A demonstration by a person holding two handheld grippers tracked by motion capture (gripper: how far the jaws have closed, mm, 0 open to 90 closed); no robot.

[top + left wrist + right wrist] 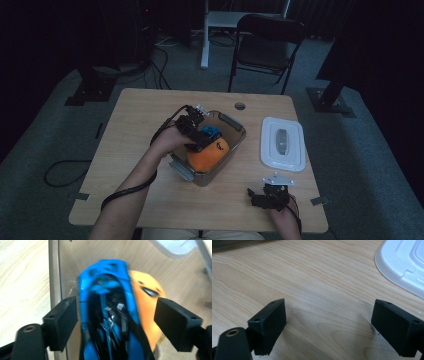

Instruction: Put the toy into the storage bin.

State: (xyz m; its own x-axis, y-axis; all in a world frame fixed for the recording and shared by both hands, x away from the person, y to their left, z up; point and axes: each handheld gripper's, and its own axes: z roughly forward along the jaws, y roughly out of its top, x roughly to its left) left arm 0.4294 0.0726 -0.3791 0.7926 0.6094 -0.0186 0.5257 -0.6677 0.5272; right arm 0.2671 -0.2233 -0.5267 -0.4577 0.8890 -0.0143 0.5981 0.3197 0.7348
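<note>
Blue toy car (107,312) over the clear bin (235,131)
Left gripper (115,322) spread wide, pads clear of the glossy blue shell; orange plush (147,305) just beside it inside the bin.

Left gripper (200,131) reaches forward, jaws parted; right gripper (257,196) rests low, jaws spread wide.

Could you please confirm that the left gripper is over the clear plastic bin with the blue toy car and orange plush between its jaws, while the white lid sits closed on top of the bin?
One detail is wrong: the white plastic lid is not on the clear plastic bin; the high view shows it lying flat on the wooden table to the bin's right. The rest holds: the left gripper is over the bin, with the blue toy car between its jaws beside the orange plush.
</note>
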